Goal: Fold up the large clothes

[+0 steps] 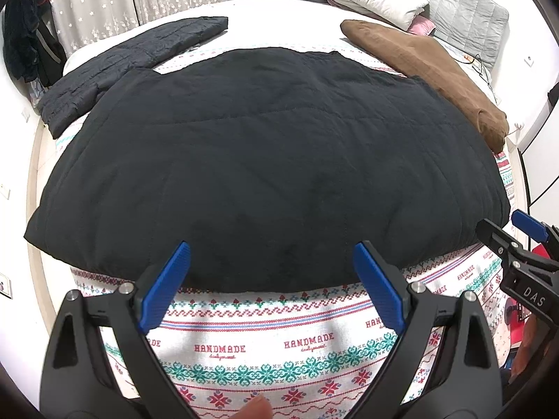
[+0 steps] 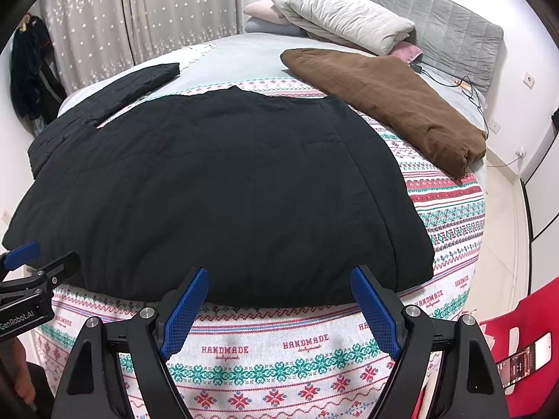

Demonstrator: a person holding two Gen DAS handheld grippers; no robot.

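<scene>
Nearest the lens, the left gripper (image 1: 271,291) with its blue ribbed pads is hanging wide open and empty just above the white knitted-pattern bedspread with red and green bands (image 1: 265,345), and the right gripper (image 2: 279,309) is doing the same beside it, jaws spread and holding nothing. Just beyond both sets of fingertips, the large black quilted padded garment (image 1: 265,160) is lying spread flat on the bed, its near hem running across in front of both grippers and its one visible ribbed sleeve (image 1: 115,70) stretching away to the far left. By my reading the folding is only beginning: the garment looks laid out but not yet doubled over, so the next move is probably calling for each gripper to be going down on the near hem, one toward each corner, closing on the thick edge and carrying it toward the collar. The padding is looking bulky and may be slipping from a shallow pinch. Further out, a folded brown corduroy-like cloth (image 2: 391,104) is lying to the right, near the garment's far corner, and white pillows (image 2: 335,10) are resting against a grey padded headboard (image 2: 454,24), well apart from the work.
</scene>
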